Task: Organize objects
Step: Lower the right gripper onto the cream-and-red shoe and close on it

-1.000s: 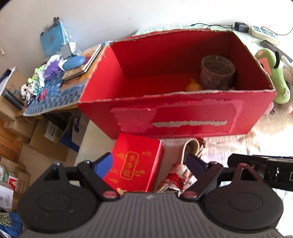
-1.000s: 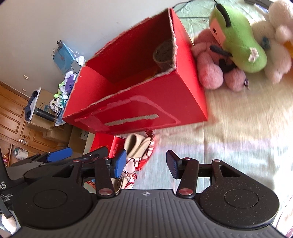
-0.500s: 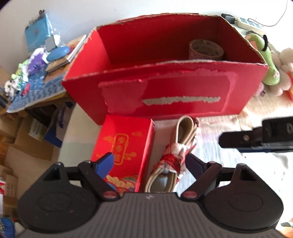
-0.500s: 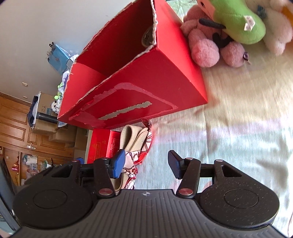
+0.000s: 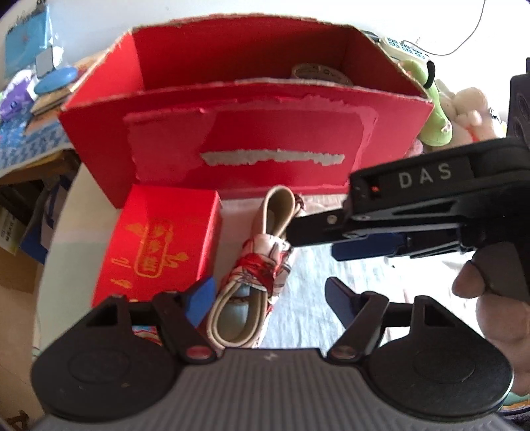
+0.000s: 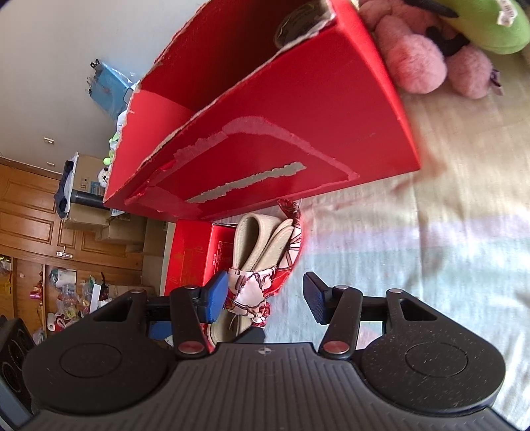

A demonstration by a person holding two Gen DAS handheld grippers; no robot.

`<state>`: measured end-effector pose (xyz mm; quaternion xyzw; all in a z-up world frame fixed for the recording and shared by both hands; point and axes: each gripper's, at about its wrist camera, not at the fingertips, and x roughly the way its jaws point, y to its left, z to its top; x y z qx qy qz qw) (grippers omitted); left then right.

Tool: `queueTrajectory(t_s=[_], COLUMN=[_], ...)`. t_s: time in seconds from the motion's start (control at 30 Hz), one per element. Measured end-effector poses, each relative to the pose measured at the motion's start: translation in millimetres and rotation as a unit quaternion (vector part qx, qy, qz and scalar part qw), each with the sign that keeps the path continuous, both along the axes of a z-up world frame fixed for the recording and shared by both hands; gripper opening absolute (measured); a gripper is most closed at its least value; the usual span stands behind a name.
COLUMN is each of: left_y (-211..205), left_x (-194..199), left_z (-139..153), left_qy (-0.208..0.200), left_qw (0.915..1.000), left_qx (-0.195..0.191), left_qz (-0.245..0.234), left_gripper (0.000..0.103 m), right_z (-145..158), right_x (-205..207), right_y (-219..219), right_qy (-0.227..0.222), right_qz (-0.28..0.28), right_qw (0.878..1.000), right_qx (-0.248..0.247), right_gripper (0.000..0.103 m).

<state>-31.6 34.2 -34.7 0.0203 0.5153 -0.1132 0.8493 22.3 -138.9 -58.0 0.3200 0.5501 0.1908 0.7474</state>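
A pair of beige slippers tied with a red-and-white patterned cloth [image 5: 256, 275] lies on the bed in front of a big open red cardboard box [image 5: 251, 132]. A small red gift box with gold print [image 5: 159, 245] lies to their left. My left gripper [image 5: 270, 298] is open, with the slippers between its fingers near the left one. My right gripper [image 6: 265, 296] is open around the cloth-wrapped part of the slippers [image 6: 261, 262]; its arm also shows in the left wrist view [image 5: 414, 205]. A tape roll [image 5: 319, 73] stands inside the big box.
Green [image 6: 480, 23] and pink [image 6: 427, 63] plush toys lie right of the big box on the pale bedspread [image 6: 430, 238]. A cluttered side table [image 5: 29, 99] and cardboard boxes stand to the left, beyond the bed edge. A power strip [image 5: 404, 49] lies behind the box.
Both grippers have moved down and closer to the slippers. The right gripper has come in from the right and now straddles the cloth-wrapped part. Both stay open.
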Motion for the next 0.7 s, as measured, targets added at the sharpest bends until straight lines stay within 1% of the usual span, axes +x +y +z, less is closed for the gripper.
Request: queueTrajectory(t_s=[0.13, 0.3, 0.43, 0.47, 0.57, 0.63, 0.7], left_y=[1, -2, -5, -7, -13, -14, -16], left_x=[3, 5, 10, 10, 12, 15, 18], left_z=[-9, -12, -9, -9, -13, -19, -23], left_qy=[0.009, 0.013, 0.026, 0.027, 0.028, 0.038, 0.045], left_qw=[1.0000, 0.9999, 0.9985, 0.9983, 0.9991, 0.9990, 0.9987], left_qx=[-0.001, -0.009, -0.047, -0.049, -0.026, -0.011, 0.003], left_qz=[-0.003, -0.004, -0.009, -0.013, -0.018, -0.019, -0.023], left_gripper=[0.072, 0.073, 0.073, 0.073, 0.073, 0.071, 0.067], right_z=[-3, -3, -4, -5, -7, -10, -12], right_x=[2, 5, 10, 11, 14, 15, 16], right_y=[4, 5, 6, 6, 10, 12, 16], right_qy=[0.005, 0.007, 0.012, 0.014, 0.019, 0.027, 0.031], right_qz=[0.004, 0.009, 0.015, 0.018, 0.030, 0.039, 0.051], right_qw=[1.000, 1.000, 1.000, 0.999, 0.999, 0.998, 0.997], right_qx=[-0.002, -0.011, -0.017, -0.024, -0.041, -0.039, -0.038], right_gripper=[0.055, 0.055, 0.054, 0.054, 0.054, 0.054, 0.048])
